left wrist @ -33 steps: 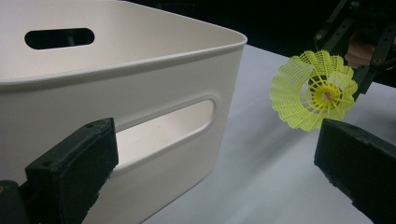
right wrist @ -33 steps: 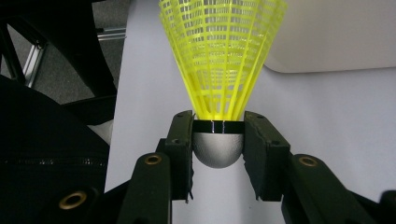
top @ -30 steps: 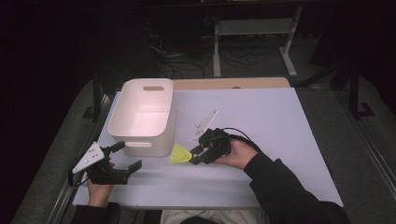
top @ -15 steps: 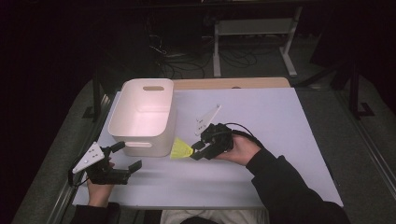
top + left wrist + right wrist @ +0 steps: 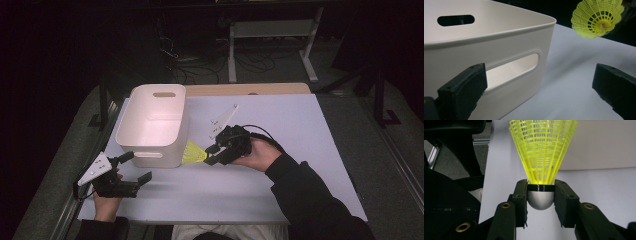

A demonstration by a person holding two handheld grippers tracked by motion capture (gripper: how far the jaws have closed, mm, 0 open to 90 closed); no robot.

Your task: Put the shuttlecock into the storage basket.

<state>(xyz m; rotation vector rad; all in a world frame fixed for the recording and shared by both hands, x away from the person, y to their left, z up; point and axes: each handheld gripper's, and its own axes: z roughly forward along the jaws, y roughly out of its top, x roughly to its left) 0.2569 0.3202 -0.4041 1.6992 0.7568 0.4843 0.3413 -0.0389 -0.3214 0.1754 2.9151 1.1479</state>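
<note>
My right gripper [image 5: 211, 154] [image 5: 540, 195] is shut on the silver cork of a yellow plastic shuttlecock [image 5: 193, 152] [image 5: 542, 147], whose skirt points away from the jaws toward the white bin [image 5: 155, 125] [image 5: 599, 142]. The shuttlecock hangs above the table just right of the bin's near corner, and it also shows at the top right of the left gripper view [image 5: 597, 17]. My left gripper [image 5: 132, 167] [image 5: 539, 87] rests near the table's front left, open, with nothing between its jaws, facing the bin's handle slot [image 5: 511, 67].
The bin is a tall white tub with handle slots, standing at the table's left. The table top [image 5: 300, 150] is pale lavender with bare surface to the right and front. Metal rails run along both sides, and a stand's legs [image 5: 270, 35] sit beyond the far edge.
My right gripper has lifted the shuttlecock off the table and carried it slightly up and toward the bin. The left gripper has stayed where it was.
</note>
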